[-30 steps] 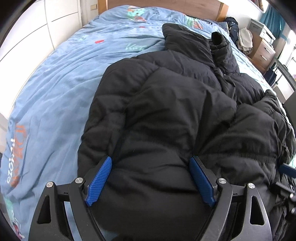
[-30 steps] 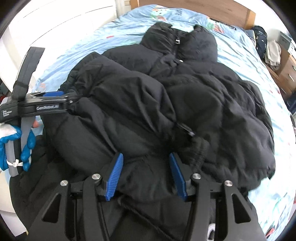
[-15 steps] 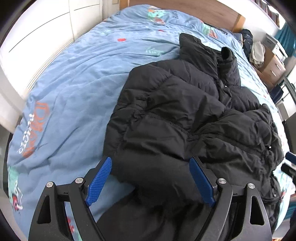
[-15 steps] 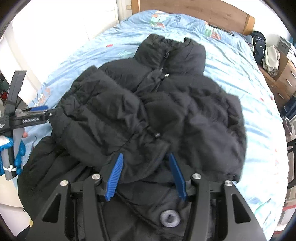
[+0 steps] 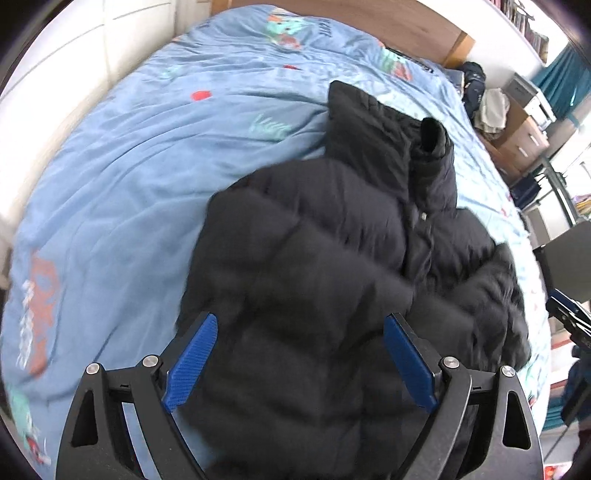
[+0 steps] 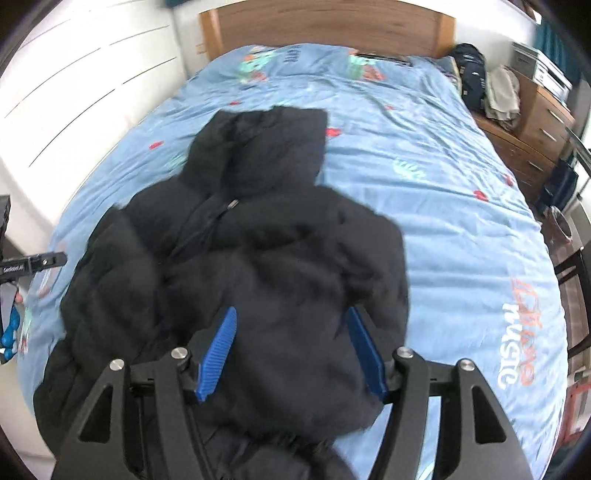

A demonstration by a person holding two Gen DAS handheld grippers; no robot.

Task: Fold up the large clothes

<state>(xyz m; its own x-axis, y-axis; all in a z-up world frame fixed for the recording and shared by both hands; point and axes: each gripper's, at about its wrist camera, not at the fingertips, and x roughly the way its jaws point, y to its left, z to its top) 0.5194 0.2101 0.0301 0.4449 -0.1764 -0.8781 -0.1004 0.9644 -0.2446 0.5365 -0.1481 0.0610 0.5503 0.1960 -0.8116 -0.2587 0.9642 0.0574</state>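
A black puffer jacket (image 5: 332, 229) lies bunched on the blue bedspread (image 5: 129, 166), collar toward the headboard and its lower part folded up over the body. My left gripper (image 5: 300, 319) hovers over the jacket's near left side, its jaws wide and still opening, the pads clear of the fabric. In the right wrist view the same jacket (image 6: 258, 229) fills the middle. My right gripper (image 6: 291, 312) hangs above its near edge with its jaws opening; fabric shows between the fingers, below them. The left gripper (image 6: 33, 264) shows at the left edge of that view.
The bedspread (image 6: 443, 184) lies bare to the right of the jacket and beyond its collar. A wooden headboard (image 6: 332, 26) stands at the far end. White cupboard doors (image 6: 74, 74) run along the left; a wooden dresser (image 6: 535, 125) with clothes and a dark bag (image 6: 471, 70) stands at the right.
Both grippers have let go of the jacket, risen and drawn back, so more of the bed shows. The jacket's lower part now lies folded over its body. The right jaws have widened.
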